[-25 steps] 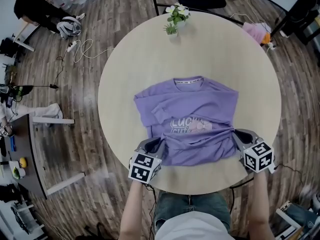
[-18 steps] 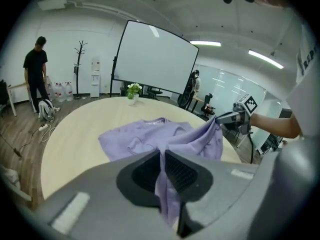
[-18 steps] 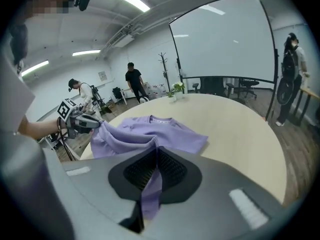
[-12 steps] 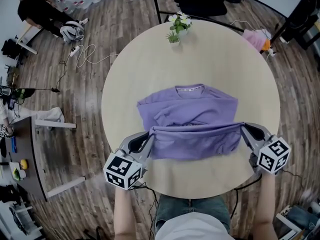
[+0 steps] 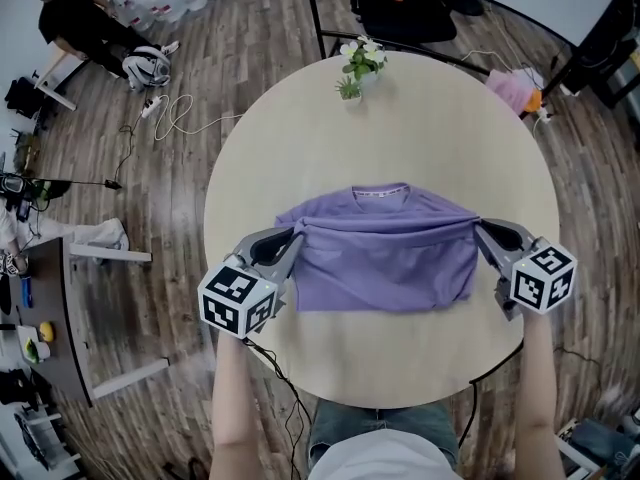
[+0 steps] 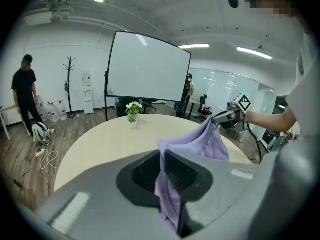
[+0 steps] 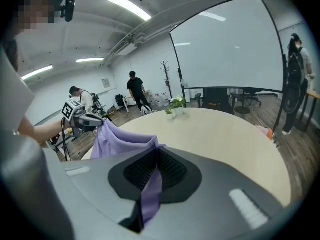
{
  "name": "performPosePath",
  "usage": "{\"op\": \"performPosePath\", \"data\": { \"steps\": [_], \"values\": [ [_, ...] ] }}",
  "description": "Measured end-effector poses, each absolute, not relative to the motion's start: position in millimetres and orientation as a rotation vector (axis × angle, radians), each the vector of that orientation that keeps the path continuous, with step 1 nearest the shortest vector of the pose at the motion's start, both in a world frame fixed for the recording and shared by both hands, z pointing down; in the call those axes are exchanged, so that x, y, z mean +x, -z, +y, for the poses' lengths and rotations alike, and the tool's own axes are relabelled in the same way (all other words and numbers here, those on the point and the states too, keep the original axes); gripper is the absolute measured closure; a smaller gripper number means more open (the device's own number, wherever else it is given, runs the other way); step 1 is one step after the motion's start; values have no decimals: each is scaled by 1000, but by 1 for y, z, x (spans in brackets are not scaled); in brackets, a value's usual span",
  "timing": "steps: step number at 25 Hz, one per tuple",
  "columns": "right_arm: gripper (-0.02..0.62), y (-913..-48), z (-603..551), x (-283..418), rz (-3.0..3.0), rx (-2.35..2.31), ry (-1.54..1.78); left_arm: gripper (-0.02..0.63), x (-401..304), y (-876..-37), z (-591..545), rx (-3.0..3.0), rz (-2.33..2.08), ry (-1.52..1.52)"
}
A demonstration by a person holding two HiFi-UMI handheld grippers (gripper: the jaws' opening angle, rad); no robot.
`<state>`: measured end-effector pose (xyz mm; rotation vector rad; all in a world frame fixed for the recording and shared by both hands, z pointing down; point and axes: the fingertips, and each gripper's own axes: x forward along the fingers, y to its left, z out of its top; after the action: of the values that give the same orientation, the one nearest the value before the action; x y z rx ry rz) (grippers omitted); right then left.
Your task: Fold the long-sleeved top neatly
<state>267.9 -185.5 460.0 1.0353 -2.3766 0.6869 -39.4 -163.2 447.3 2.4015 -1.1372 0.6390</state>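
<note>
The purple long-sleeved top [image 5: 385, 248] lies on the round table [image 5: 300, 118], its lower half lifted and doubled over toward the collar [image 5: 380, 192]. My left gripper [image 5: 298, 231] is shut on the raised fabric edge at its left end. At the right end my right gripper [image 5: 478, 226] is shut on the same edge, and the cloth stretches taut between them. In the left gripper view the purple top [image 6: 200, 144] runs out of my left gripper [image 6: 163, 159] toward the other gripper. In the right gripper view a strip of the top [image 7: 150, 194] hangs pinched in my right gripper [image 7: 156, 156].
A small potted plant [image 5: 358, 63] stands at the table's far edge. Cables [image 5: 170, 113] trail over the wooden floor at the left. A person in black [image 5: 75, 23] bends at the far left. A pink bag [image 5: 515, 68] lies on the floor beyond the table at the right.
Both grippers have risen and moved away from me toward the collar, carrying the top's lower edge over the printed front, which is now covered.
</note>
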Motion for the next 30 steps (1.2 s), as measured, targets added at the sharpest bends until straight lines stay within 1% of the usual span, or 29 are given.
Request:
{"op": "performPosePath", "data": {
  "steps": [13,24,30],
  "values": [
    [558,-549,-245,262,-2173,994,-821,573,-39,-530,-230,2246,-1045,-776],
    [557,-602,-261,264,-2064,1033,-892,571,-44,-581,-247,2126,-1057,-840],
    [555,-617,-258,264,-2008,1027,-858,557,-46,-596,-246,2085,-1096,-889]
  ]
}}
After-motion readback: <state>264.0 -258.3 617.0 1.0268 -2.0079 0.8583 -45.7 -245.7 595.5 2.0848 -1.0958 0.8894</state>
